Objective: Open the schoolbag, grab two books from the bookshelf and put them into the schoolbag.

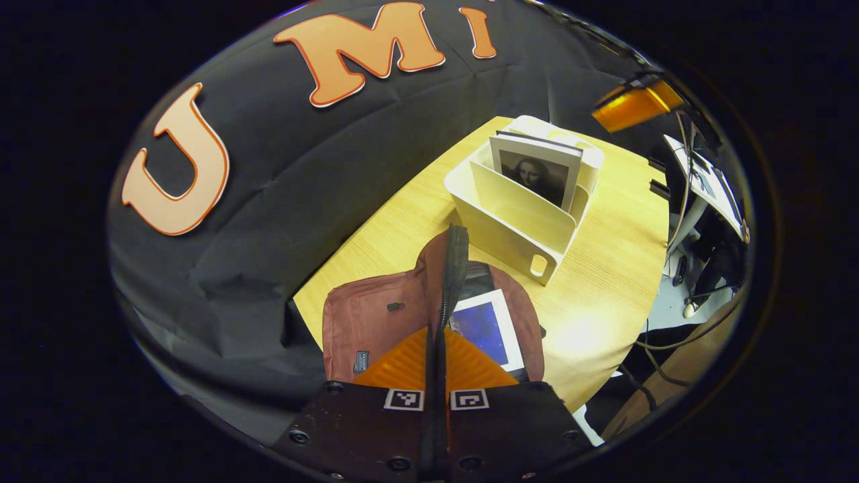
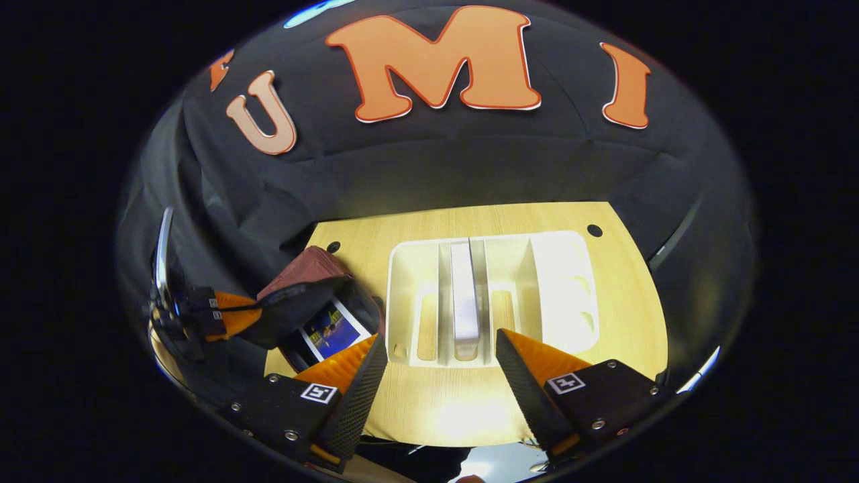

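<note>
Your left tool [image 1: 436, 349] pinches the schoolbag [image 1: 376, 315] flap up, mouth open w/ book [image 1: 486, 329] inside; right tool [image 2: 436, 376] spread toward next book [image 2: 464, 295].

left gripper [image 1: 436, 349] fingers pinched together, right gripper [image 2: 439, 362] fingers spread wide apart

1 reddish schoolbag [image 1: 366, 322] lies on 1 wooden table [image 1: 604, 268]. 1 white bookshelf [image 1: 517, 221] stands there. 2 books are visible: 1 upright book [image 1: 537, 174] in the bookshelf, 1 blue-covered book [image 1: 486, 329] inside the schoolbag. 2 claws are present: the left claw [image 1: 436, 365] and the right claw [image 2: 436, 376].
</note>
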Demonstrator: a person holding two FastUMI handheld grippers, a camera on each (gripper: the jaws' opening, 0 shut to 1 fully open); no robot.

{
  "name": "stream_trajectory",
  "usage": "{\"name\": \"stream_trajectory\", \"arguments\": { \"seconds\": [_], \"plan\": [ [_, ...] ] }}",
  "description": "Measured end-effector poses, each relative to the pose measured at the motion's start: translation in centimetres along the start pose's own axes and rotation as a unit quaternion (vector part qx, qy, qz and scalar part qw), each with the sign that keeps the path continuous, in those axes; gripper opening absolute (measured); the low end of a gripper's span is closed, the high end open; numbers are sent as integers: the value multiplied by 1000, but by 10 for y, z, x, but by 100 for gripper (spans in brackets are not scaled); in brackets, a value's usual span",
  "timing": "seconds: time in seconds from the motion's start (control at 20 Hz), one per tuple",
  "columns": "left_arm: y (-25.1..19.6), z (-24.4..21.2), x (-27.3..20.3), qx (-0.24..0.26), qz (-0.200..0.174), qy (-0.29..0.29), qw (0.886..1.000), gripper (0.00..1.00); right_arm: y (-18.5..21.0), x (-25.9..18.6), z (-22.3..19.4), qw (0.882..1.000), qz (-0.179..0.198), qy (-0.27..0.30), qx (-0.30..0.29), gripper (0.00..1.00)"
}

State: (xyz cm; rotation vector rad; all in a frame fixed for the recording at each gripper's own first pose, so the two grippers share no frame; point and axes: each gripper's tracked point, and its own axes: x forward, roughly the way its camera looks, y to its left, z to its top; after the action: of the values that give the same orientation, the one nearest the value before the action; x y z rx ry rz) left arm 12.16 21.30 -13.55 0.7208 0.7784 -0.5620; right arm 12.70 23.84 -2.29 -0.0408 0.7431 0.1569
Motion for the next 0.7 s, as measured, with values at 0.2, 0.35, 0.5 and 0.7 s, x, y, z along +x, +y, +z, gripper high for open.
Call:
{"name": "stream_trajectory", "arguments": {
  "seconds": [0.2,0.35,0.5,0.7],
  "plan": [
    [0,-1,0,-6,3,0,1000,1,-19,42,30,997,-38,54,-39,97],
    [2,-2,-2,-12,10,1,1000,1,-21,88,25,991,-49,121,-14,98],
    [10,-2,-5,-9,19,3,1000,1,-32,121,13,982,-75,168,-43,98],
    [21,-1,-6,-14,26,6,1000,1,-25,147,-2,973,-75,214,-46,99]
  ]
}}
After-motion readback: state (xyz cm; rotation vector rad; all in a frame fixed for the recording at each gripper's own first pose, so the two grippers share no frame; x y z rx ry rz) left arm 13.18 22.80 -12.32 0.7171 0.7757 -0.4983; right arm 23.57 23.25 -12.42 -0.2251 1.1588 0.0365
